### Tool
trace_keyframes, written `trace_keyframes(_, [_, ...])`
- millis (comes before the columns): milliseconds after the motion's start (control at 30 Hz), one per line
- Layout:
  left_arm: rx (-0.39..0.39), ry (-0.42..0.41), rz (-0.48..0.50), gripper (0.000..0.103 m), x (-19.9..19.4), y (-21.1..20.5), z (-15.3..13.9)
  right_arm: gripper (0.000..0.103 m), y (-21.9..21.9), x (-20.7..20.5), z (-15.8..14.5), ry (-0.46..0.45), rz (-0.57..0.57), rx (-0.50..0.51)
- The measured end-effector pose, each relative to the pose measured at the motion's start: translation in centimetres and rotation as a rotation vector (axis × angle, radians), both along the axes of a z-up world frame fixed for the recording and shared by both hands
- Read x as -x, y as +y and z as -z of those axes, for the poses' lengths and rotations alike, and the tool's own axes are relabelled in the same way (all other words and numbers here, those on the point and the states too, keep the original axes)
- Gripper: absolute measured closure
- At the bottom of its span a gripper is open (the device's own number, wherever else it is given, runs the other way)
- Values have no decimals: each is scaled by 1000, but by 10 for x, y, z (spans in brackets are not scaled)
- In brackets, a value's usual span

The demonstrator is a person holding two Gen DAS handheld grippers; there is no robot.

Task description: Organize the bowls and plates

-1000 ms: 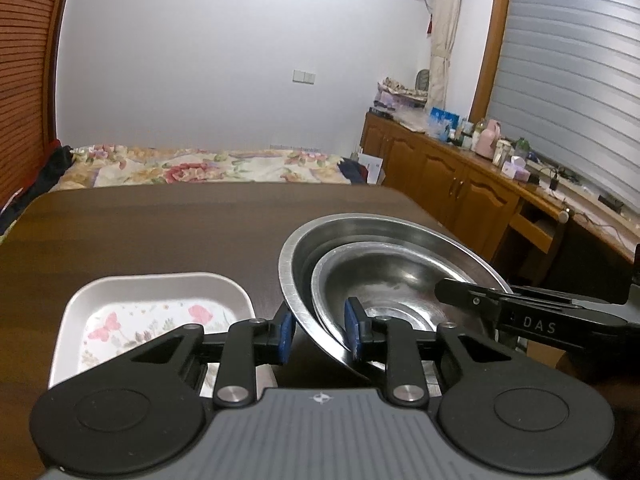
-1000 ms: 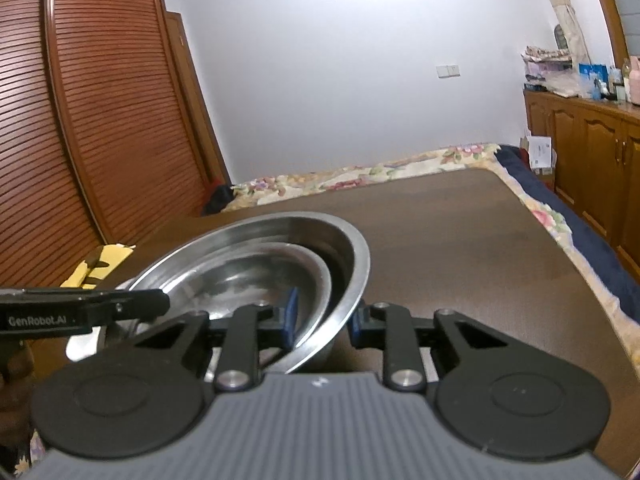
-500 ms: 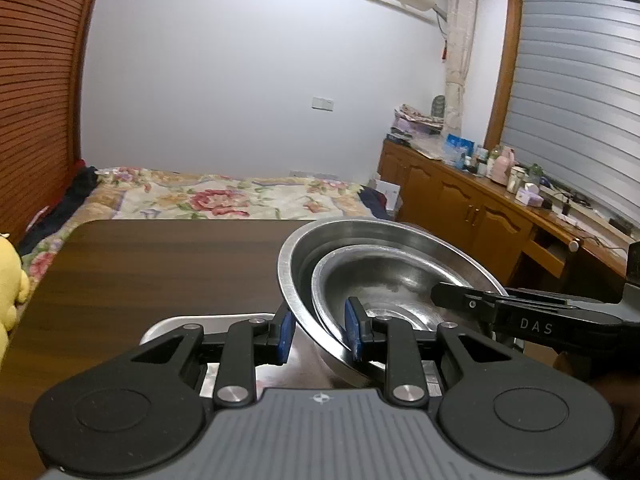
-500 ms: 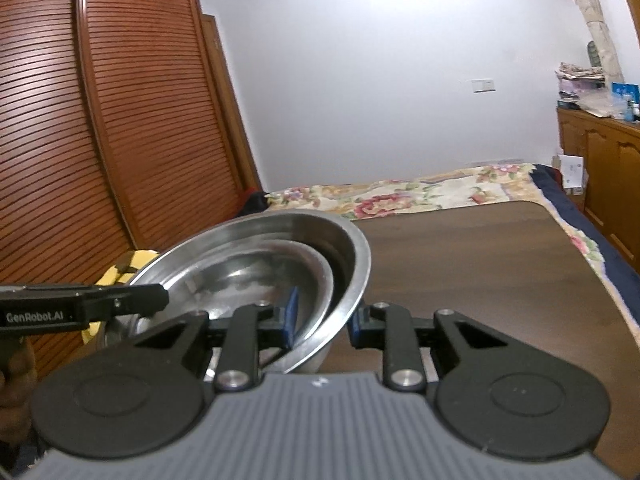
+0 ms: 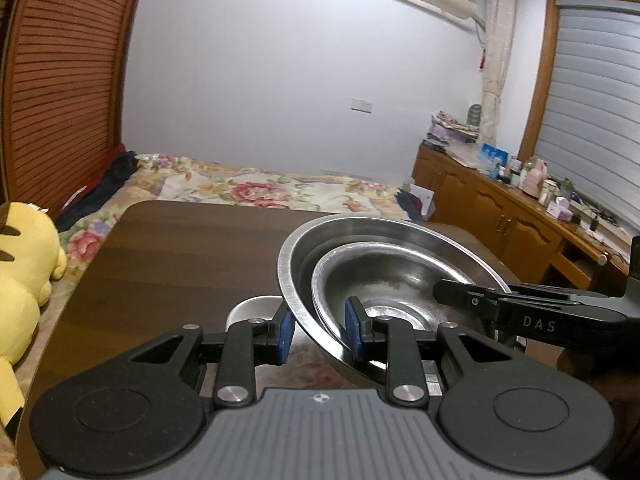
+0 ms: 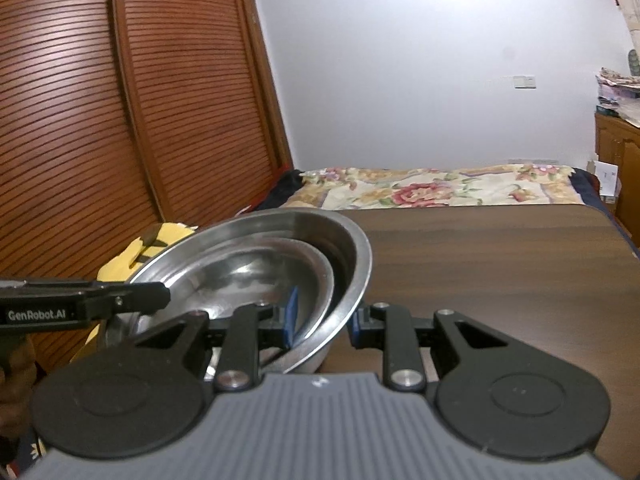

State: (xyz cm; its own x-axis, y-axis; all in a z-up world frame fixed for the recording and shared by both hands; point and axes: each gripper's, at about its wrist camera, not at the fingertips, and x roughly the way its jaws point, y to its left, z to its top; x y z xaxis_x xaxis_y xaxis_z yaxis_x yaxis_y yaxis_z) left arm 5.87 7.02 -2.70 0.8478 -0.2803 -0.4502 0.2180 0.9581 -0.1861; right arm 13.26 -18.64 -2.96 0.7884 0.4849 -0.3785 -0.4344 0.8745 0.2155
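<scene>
Two steel bowls are nested, the small bowl [image 5: 400,276] inside the large bowl [image 5: 360,232], and both hang tilted above the dark wooden table [image 5: 180,248]. My left gripper [image 5: 319,334] is shut on their near left rims, one pad inside the small bowl and one outside the large bowl. My right gripper [image 6: 325,320] is shut on the opposite rims of the large bowl [image 6: 344,248] and small bowl [image 6: 248,272]. Below the bowls a corner of the white floral tray [image 5: 250,306] shows on the table; the rest of it is hidden.
A yellow plush toy [image 5: 24,260] lies off the table's left edge. Beyond the table's far edge is a floral bed [image 5: 260,188]. Wooden cabinets [image 5: 500,216] with clutter line the right wall, and a slatted wardrobe [image 6: 120,120] stands at the left. The table [image 6: 500,264] stretches out to the right.
Both grippers have risen with the nested bowls held between them. The floral tray has dropped almost out of the left wrist view, and more of the room shows.
</scene>
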Motion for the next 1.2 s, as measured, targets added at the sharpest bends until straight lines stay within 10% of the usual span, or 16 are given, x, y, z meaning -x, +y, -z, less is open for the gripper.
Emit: trace_keyframes(1200, [7,52,-69,73,3,23,26,73,40,-6,18,61,-60,66])
